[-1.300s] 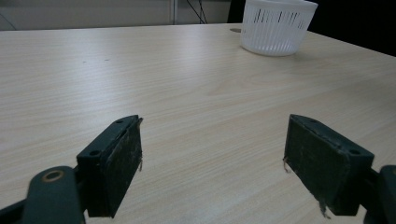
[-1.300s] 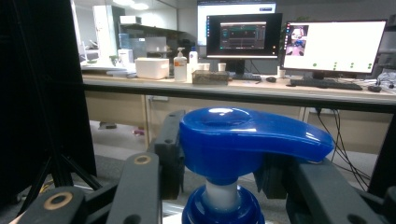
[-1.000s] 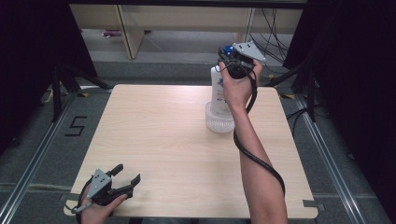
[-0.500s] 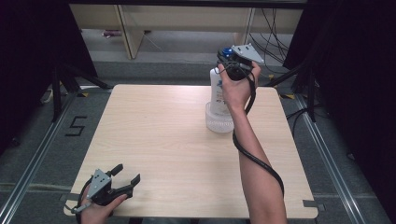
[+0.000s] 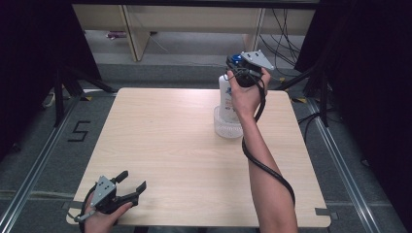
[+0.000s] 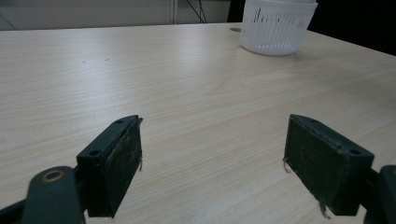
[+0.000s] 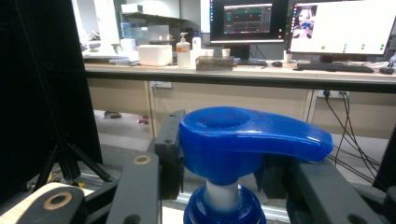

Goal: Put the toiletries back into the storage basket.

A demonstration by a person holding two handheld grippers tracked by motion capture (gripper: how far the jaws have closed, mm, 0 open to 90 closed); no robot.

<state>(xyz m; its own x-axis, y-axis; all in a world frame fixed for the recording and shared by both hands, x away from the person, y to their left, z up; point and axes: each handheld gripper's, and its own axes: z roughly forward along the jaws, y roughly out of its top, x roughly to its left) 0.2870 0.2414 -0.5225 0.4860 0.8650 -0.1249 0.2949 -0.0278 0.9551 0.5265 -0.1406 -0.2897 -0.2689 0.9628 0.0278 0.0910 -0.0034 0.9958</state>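
Note:
A white pump bottle with a blue pump head stands upright in a white slotted basket at the table's far right. My right gripper is shut on the bottle's neck just under the pump head, one jaw on each side, as the right gripper view shows. The hand covers part of the bottle. My left gripper rests low at the table's near left corner, open, with nothing between its jaws. In the left gripper view the basket stands far ahead to the right.
The light wooden table bears nothing but the basket. The right gripper's black cable trails along the forearm. Beyond the far edge are a desk with monitors, cables and a black stand on the floor.
The right gripper has come down a little with the bottle, which sits lower in the basket. The left gripper has not moved.

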